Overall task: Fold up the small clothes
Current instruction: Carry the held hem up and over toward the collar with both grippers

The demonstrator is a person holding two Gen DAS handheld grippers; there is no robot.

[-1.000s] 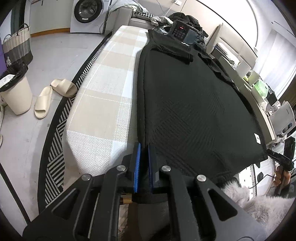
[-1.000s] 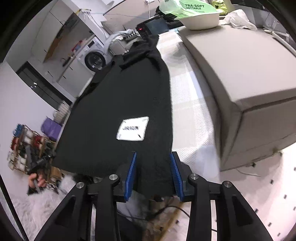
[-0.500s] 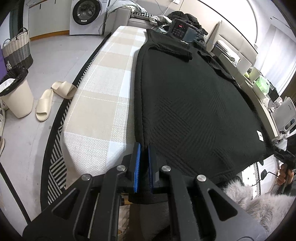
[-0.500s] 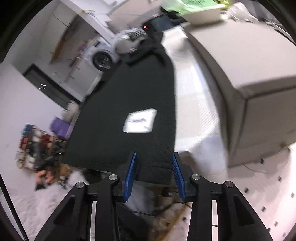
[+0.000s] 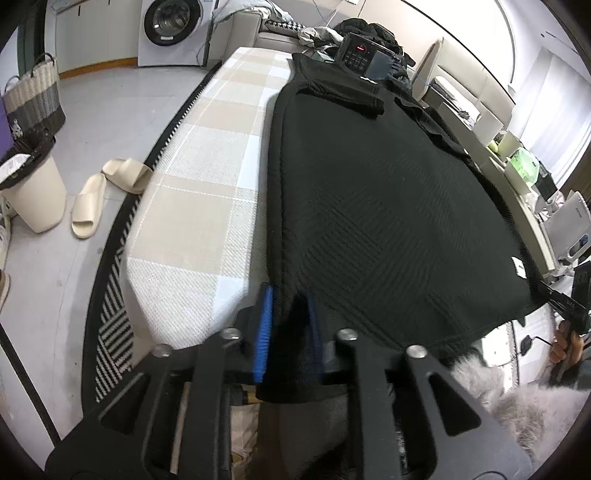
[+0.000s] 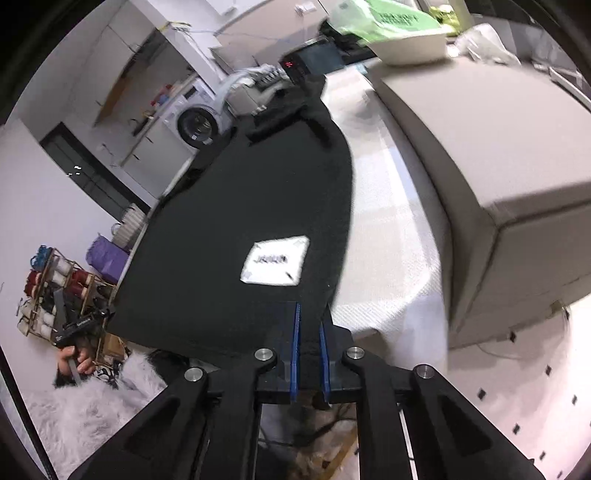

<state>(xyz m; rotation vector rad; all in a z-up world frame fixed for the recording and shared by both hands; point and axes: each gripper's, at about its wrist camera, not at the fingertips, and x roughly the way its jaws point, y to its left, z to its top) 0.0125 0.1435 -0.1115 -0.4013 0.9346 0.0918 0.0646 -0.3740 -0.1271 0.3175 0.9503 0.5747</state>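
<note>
Bright, even room light, strongest from the far right; soft shadows. Edges bend and darken. The right wrist view is smeared with motion blur.

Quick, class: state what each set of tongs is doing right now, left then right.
Left tongs: opening, with the black garment hem between the pads.
Right tongs: closed on the black garment's near corner.

Washing machine (image 5: 168, 27), grey floor (image 5: 110, 122), slippers (image 5: 105, 194)
</note>
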